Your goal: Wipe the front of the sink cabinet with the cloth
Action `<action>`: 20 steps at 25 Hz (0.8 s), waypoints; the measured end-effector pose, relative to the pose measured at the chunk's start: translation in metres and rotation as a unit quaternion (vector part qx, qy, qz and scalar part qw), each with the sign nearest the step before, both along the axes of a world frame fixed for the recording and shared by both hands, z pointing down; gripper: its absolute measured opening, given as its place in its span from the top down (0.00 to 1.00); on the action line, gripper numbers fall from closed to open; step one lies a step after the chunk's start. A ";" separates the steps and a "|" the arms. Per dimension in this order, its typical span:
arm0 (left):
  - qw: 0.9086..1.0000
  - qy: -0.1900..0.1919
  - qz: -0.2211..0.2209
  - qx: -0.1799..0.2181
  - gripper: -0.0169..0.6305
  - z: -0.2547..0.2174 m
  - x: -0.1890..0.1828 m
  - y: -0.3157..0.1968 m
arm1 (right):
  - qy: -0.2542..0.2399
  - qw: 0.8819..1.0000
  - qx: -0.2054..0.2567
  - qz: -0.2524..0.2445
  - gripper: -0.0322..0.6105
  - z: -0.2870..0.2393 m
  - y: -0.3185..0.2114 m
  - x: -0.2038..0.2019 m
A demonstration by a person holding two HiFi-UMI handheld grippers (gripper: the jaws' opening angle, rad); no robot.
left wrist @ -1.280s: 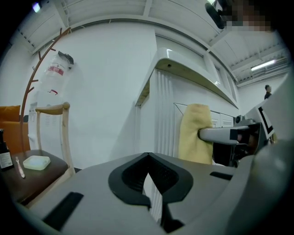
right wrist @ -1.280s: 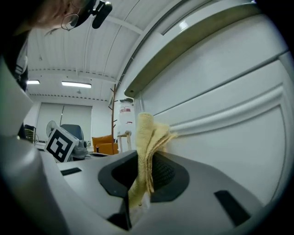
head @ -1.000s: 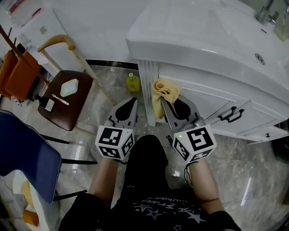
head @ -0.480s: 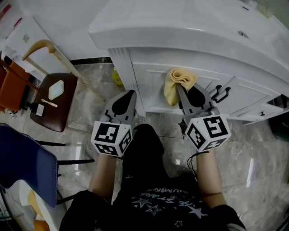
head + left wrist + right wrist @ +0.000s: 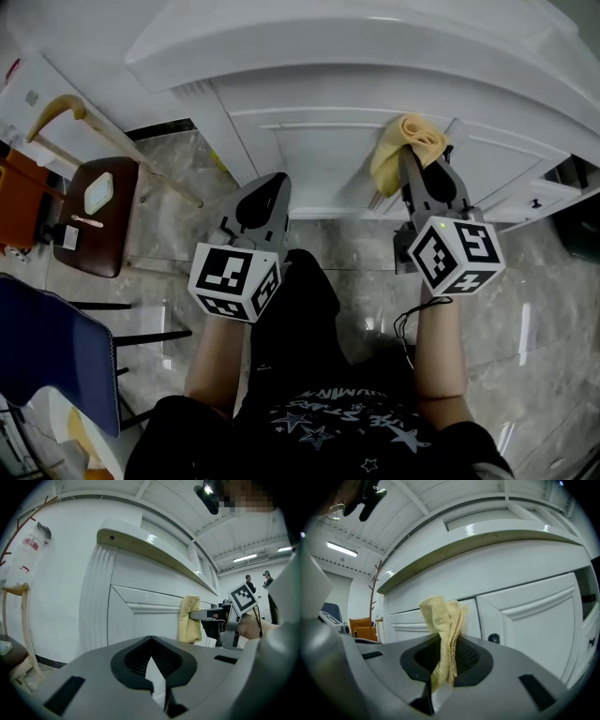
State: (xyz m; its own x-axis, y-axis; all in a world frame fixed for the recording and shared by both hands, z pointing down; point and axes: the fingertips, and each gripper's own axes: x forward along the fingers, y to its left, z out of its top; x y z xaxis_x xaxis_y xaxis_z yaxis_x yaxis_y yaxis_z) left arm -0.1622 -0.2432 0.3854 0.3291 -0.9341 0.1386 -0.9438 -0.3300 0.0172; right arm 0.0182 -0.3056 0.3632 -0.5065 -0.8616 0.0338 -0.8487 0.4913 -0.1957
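Holding the cloth against the right part of the sink cabinet front, you are wiping with the right gripper clamped on it, the left gripper closed empty alongside; next likely calls for sweeping leftward under steady pressure.

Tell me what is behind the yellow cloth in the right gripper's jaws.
The white panelled cabinet door stands behind the yellow terry cloth pinched in the right gripper. The door patch straight behind the cloth is covered, so contact cannot be told.
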 end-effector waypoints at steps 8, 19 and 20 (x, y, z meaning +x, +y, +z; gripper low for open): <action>1.000 -0.008 -0.003 0.003 0.95 -0.003 0.005 0.008 | -0.016 1.000 0.002 0.017 0.85 -0.003 0.006 0.024; 0.999 -0.014 -0.046 -0.020 0.95 0.012 -0.042 0.020 | 0.006 0.984 0.021 -0.175 0.85 0.024 0.047 -0.117; 0.999 -0.015 -0.048 -0.021 0.95 0.013 -0.045 0.020 | 0.011 0.982 0.021 -0.187 0.85 0.028 0.048 -0.129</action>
State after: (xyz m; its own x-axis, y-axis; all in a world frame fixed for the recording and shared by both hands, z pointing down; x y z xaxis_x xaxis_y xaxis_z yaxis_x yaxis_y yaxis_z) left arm -0.2077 -0.2233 0.3984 0.2328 -0.9546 0.1859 -0.9716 -0.2368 0.0008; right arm -0.1106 -0.2574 0.3908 -0.7873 -0.6164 0.0166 -0.6113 0.7767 -0.1520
